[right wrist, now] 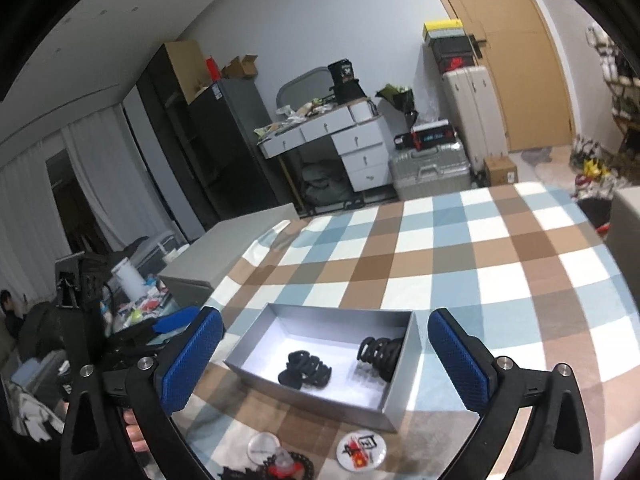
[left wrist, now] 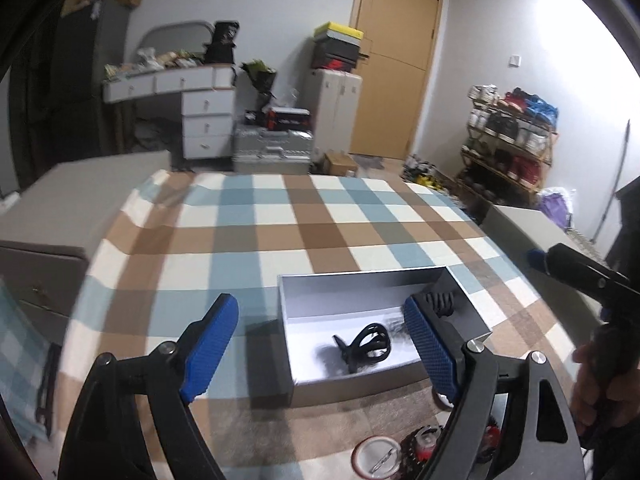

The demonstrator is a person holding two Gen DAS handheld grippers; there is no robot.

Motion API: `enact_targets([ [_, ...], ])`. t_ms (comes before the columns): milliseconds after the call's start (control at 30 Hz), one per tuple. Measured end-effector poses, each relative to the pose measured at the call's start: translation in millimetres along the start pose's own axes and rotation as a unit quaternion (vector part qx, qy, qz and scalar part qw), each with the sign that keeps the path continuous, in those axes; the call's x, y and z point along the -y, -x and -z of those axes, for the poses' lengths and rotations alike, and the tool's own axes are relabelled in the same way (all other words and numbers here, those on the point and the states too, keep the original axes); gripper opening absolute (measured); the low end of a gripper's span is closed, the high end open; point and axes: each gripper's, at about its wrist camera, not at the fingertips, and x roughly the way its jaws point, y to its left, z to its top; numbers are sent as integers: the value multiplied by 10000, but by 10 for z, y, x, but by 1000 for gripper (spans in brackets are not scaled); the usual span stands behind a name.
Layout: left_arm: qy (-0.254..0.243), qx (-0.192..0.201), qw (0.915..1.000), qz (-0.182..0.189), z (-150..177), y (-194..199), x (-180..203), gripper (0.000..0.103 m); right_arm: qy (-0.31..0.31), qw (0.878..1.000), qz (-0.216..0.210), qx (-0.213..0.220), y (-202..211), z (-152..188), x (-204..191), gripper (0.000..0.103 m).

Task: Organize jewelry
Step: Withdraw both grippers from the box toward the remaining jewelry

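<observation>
Both grippers, left gripper (left wrist: 322,352) & right gripper (right wrist: 326,354), gape wide w/ nothing held. Two black hair clips (right wrist: 305,368) (right wrist: 380,354) lie in the grey box (right wrist: 320,400) near the tabletop's front edge; badges (right wrist: 362,453) wait at that edge. Risk: a low pass for those nudges the light box or sweeps a badge off the checked cloth (right wrist: 480,264).

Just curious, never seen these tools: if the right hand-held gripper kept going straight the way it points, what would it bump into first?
Probably the grey box on the checked tablecloth, likely near the black hair clips inside; depth is hard to judge. The right hand-held gripper is open and empty.
</observation>
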Motion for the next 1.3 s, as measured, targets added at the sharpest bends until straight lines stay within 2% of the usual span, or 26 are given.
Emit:
enact_targets([
  [67,-77,250,9993,-255,36,107,39,84,100,9999,45,48,63,39,-42,103],
  [133,-95,395,9986,-341,49,179,63,97,195,9997,77,102,126,81,-84,103],
  [167,-91,458,9981,-400,57,213,76,99,235,9996,101,134,156,96,-102,103],
  [400,-80,570,9973,-462,123,326,124,101,528,9975,378,268,329,227,-256,103],
  [533,-321,766,9949,-578,215,416,211,102,546,9971,470,232,373,302,-255,103],
  [900,95,141,9980,-609,550,342,120,102,297,9952,867,-349,229,612,7,103],
  [1167,253,-359,9975,-552,745,286,54,102,365,9887,923,-1122,-88,817,102,103],
  [1233,219,-387,9973,-581,768,294,58,102,306,9876,783,-1328,-181,843,133,101],
  [1300,246,-416,9973,-554,791,288,54,102,326,9856,801,-1450,-252,858,151,94],
])
